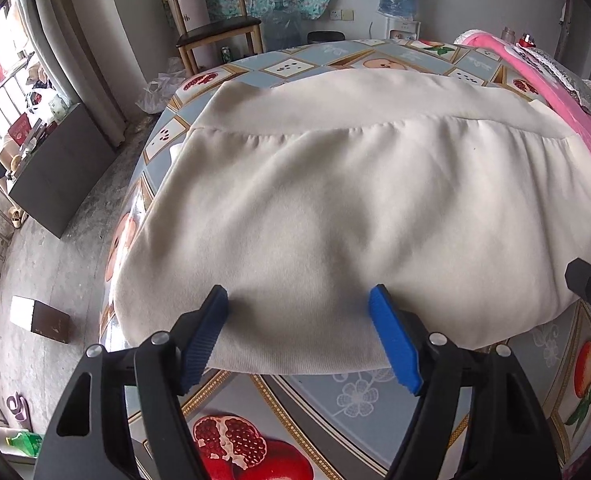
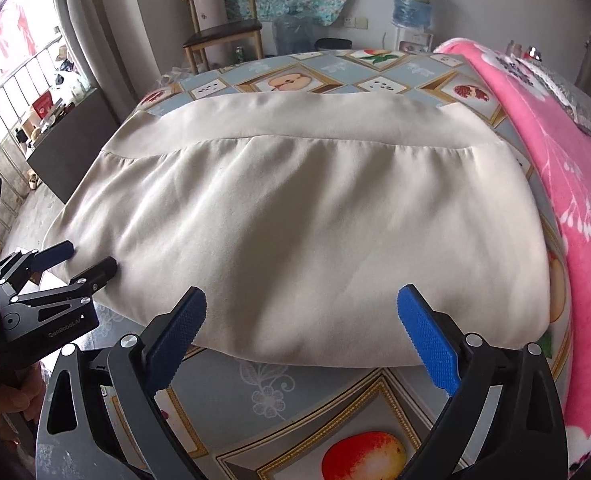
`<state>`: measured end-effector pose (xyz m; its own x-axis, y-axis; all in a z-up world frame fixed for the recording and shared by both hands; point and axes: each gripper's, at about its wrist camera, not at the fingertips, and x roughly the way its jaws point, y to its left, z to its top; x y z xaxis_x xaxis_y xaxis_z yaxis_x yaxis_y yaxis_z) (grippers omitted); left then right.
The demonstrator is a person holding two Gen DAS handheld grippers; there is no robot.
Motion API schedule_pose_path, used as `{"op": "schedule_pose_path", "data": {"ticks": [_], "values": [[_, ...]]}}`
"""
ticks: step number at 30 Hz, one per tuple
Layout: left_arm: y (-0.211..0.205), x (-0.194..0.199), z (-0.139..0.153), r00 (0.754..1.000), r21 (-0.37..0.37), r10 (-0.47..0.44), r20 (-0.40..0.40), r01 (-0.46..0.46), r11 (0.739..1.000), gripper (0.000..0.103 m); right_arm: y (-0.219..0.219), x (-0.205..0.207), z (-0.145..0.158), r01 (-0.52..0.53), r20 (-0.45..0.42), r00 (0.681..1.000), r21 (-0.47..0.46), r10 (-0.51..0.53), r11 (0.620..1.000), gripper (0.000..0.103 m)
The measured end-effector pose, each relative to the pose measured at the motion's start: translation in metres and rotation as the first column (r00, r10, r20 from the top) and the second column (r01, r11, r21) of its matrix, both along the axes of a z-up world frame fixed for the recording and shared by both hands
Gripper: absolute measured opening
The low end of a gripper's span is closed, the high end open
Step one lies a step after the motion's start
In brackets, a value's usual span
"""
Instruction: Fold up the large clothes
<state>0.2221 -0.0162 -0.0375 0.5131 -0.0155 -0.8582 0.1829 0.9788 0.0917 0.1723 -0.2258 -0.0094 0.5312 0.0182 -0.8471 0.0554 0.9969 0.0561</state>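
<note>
Already done: sweater (image 1: 335,208) lies folded near the table's (image 1: 359,400) front edge.
My fingers: both grippers (image 1: 299,336) (image 2: 301,336) spread, empty.
Left: maybe another fold.

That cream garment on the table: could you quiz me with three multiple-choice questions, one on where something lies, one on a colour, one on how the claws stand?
1. Where does the pink blanket lie, seen from the right wrist view?
A. right of the cream garment
B. under the chair
C. left of it

2. What colour are the claw pads?
A. red
B. blue
C. green

3. How does the right claw stand?
A. shut on the garment
B. gripping the blanket
C. open

A: pink fabric borders the garment's right side.
B: both pads show blue.
C: the fingers stand wide apart, pinching nothing.
</note>
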Motion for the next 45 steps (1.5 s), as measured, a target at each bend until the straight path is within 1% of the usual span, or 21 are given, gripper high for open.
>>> {"op": "schedule_pose_path", "data": {"ticks": [6,14,18,24,28,30,35,37,41,45], "values": [[-0.001,0.0,0.0,1.0,0.001,0.002,-0.003,-0.002,1.0,0.072,0.016,0.0,-0.001,-0.032,0.005,0.999,-0.007,0.032,0.999,0.095],[-0.001,0.0,0.0,1.0,0.003,0.004,-0.004,-0.004,1.0,0.072,0.026,0.003,-0.014,-0.055,-0.024,0.998,-0.047,0.054,0.997,0.095],[0.0,0.0,-0.001,1.0,0.006,0.005,-0.002,-0.005,1.0,0.073,0.027,0.001,-0.017,-0.058,-0.024,0.998,-0.056,0.057,0.997,0.095],[0.001,0.001,-0.002,1.0,0.018,0.002,0.008,-0.002,1.0,0.077,0.016,-0.005,-0.008,-0.015,0.001,1.0,-0.053,0.015,0.998,0.095],[0.003,0.0,0.0,1.0,0.008,-0.006,0.013,0.006,1.0,0.077,0.002,-0.012,0.0,0.041,0.013,0.999,-0.031,-0.041,0.999,0.095],[0.005,-0.003,0.003,0.999,0.0,-0.018,0.029,0.018,1.0,0.077,-0.003,-0.02,0.005,0.065,0.028,0.997,-0.015,-0.065,0.998,0.095],[0.011,-0.018,0.021,0.992,-0.045,-0.069,0.102,0.074,0.996,0.077,-0.013,-0.036,0.01,0.119,0.049,0.992,0.019,-0.12,0.993,0.096],[0.017,-0.027,0.031,0.988,-0.094,-0.087,0.128,0.1,0.991,0.077,-0.016,-0.042,0.013,0.135,0.061,0.989,0.028,-0.136,0.99,0.096],[0.032,-0.05,0.055,0.979,-0.195,-0.091,0.181,0.126,0.973,0.085,-0.017,-0.057,0.027,0.166,0.118,0.979,0.017,-0.166,0.986,0.096],[0.041,-0.075,0.076,0.973,-0.254,-0.096,0.212,0.149,0.956,0.091,-0.015,-0.075,0.044,0.191,0.189,0.964,0.001,-0.188,0.982,0.096]]}}
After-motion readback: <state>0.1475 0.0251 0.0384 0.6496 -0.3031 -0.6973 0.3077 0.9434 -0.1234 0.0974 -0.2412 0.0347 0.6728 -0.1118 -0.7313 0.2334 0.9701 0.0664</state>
